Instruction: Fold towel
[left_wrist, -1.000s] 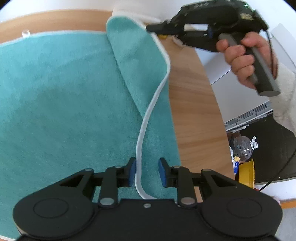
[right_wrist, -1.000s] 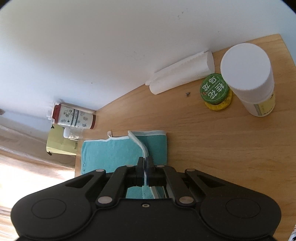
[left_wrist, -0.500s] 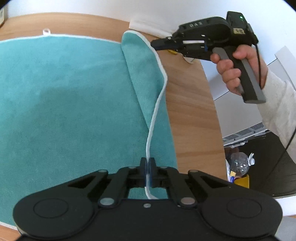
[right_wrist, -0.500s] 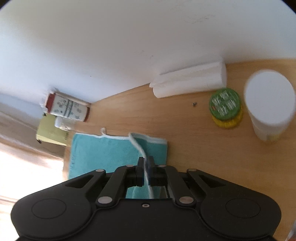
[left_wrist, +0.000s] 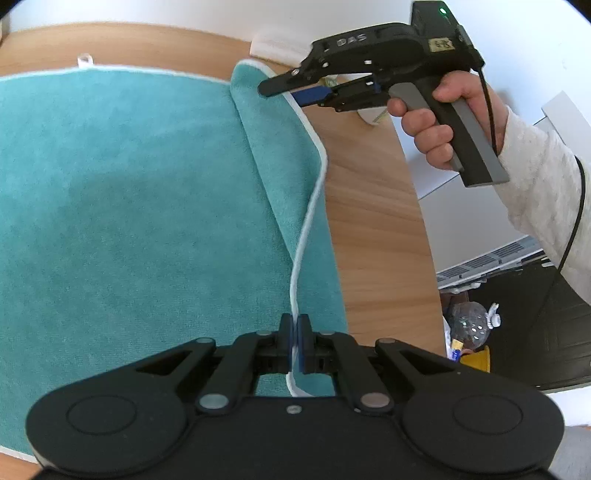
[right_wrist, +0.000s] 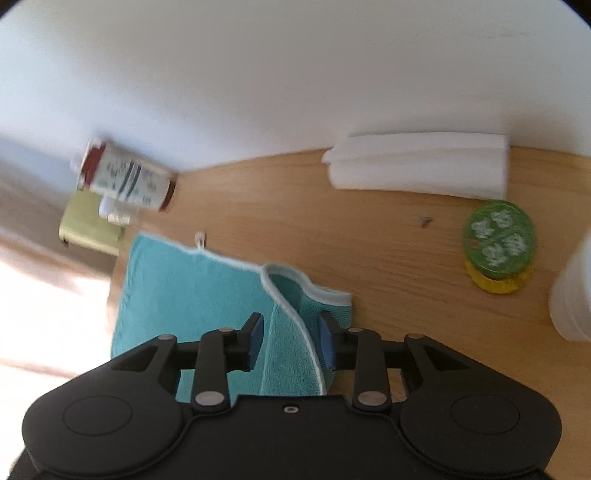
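While the left gripper (left_wrist: 294, 334) is clamped tight on the white piping of the towel (left_wrist: 129, 206) at its near right edge, the right gripper (right_wrist: 291, 343) is opening its jaws, and the raised hem passes between the blue pads without either pressing on it. The towel lies spread on the wooden table (left_wrist: 369, 206), filling the left wrist view from 9 to 12 o'clock. Its turned-over right strip runs as a long ridge from the left gripper at 6 o'clock up to the far corner near 12 o'clock, where the right gripper sits. That ridge line is the axis any fold would turn on. The left gripper alone has hold, at the near end.

Only the left wrist view shows the person's hand (left_wrist: 439, 122) on the right tool and the full ridge. Only the right wrist view, somewhat blurred, shows the parted pads astride the hem, the hanging loop (right_wrist: 200, 238), a white paper roll (right_wrist: 417, 168) and a green-lidded jar (right_wrist: 498, 236) at 2 o'clock.
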